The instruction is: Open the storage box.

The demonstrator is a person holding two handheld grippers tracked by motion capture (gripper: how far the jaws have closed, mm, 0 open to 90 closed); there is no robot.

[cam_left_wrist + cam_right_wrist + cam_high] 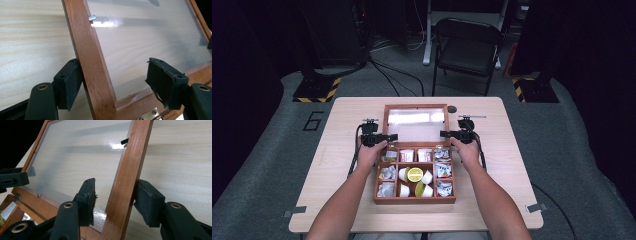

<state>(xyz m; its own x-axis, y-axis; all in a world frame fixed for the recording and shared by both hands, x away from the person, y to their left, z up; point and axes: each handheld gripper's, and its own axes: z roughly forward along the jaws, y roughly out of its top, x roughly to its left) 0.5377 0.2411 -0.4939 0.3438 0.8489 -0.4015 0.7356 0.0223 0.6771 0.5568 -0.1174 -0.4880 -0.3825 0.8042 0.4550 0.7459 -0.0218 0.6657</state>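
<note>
The left gripper (113, 83) stands half open astride the lid (95, 62)'s side rail, gripping nothing; the right gripper (115, 202) straddles the opposite rail, one pad touching. Together they appear to steady the glazed lid raised behind the wooden box (414, 200) at mid-table (512, 150).

- The box (414, 172) sits mid-surface (512, 150), its lid (416, 122) open toward 12 o'clock.
- The left gripper (387, 138) flanks the lid at 9 o'clock, the right gripper (447, 134) at 3 o'clock.
- A chair (467, 47) stands beyond the surface at 12 o'clock.
</note>
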